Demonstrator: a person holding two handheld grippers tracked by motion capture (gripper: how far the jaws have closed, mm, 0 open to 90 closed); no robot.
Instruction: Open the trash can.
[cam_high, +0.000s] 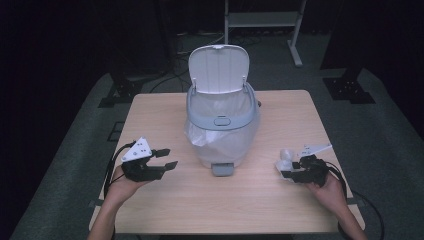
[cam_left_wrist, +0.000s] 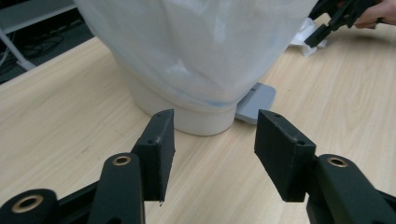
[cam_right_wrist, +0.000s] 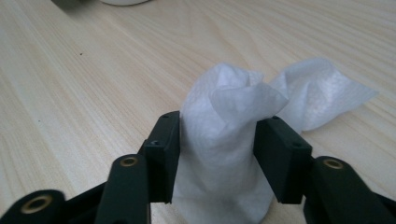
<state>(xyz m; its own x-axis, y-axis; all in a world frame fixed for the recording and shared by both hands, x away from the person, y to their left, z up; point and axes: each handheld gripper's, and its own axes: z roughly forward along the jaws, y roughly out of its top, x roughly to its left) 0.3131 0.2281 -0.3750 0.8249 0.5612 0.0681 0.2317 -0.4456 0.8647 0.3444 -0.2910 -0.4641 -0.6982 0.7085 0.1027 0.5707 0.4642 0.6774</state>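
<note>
A crumpled white tissue (cam_right_wrist: 224, 107) stands bunched up on the wooden table (cam_high: 250, 200) at the right. My right gripper (cam_right_wrist: 217, 144) is shut on it, both pads pressing its sides; in the high view the same gripper (cam_high: 286, 169) lies low on the table with the tissue (cam_high: 285, 159) at its tips. A white pedal bin (cam_high: 222, 125) lined with a clear bag stands in the middle, lid (cam_high: 218, 62) raised. My left gripper (cam_high: 170, 158) is open left of the bin, nothing between its fingers. Its own view has the left gripper (cam_left_wrist: 215, 140) pointing at the bin's base (cam_left_wrist: 196, 121).
The bin's grey pedal (cam_high: 222, 170) sticks out toward me, also visible as a grey pedal (cam_left_wrist: 256, 103) beside the base. Bare tabletop lies between both hands and the front edge. Beyond the table are dark floor, cables and a white frame (cam_high: 262, 20).
</note>
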